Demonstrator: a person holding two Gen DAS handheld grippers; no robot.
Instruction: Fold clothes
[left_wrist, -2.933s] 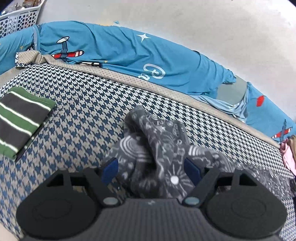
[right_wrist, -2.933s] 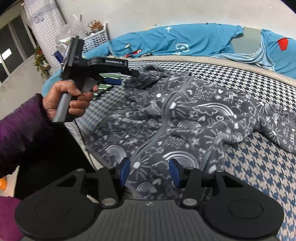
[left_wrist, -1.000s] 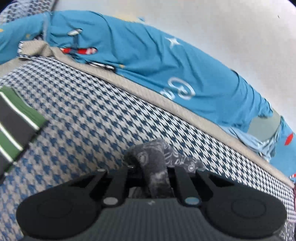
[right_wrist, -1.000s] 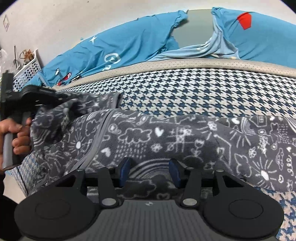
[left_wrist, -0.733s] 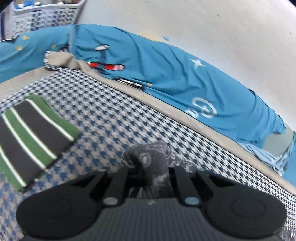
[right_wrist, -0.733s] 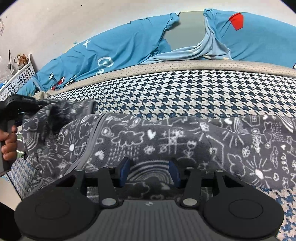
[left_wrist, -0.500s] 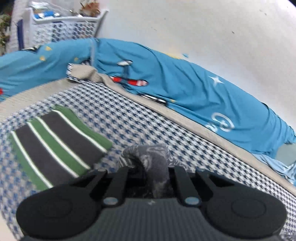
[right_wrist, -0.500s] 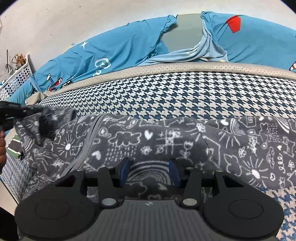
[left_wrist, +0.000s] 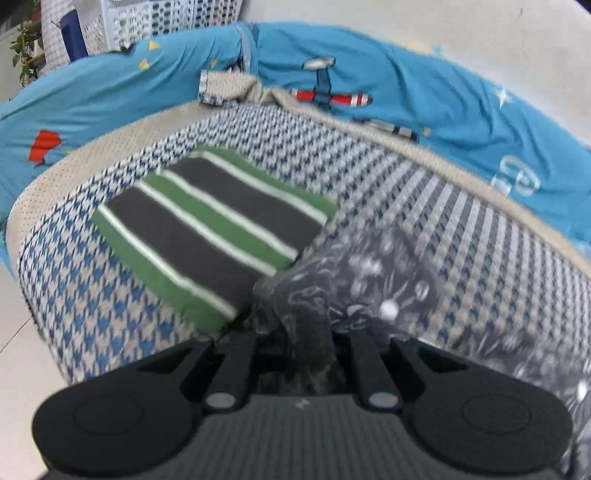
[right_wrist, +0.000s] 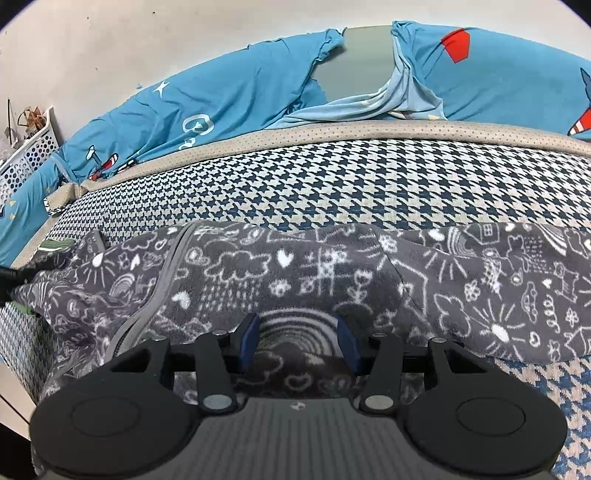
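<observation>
A grey fleece garment with white doodle print and a zip lies stretched across the houndstooth bed cover. My left gripper is shut on a bunched corner of this garment, held just above the cover beside a folded green-and-grey striped garment. My right gripper is open, its blue pads standing on either side of the garment's near edge, with fabric lying between them. The left gripper shows only as a dark tip at the far left of the right wrist view.
A blue printed sheet is heaped along the back of the bed against the white wall. A white laundry basket stands past the bed's left end. The bed's corner and the pale floor are at the lower left.
My left gripper shut on the garment's corner and carried it left, up to the striped folded piece, pulling the garment out flat. My right gripper stayed open over the near edge.
</observation>
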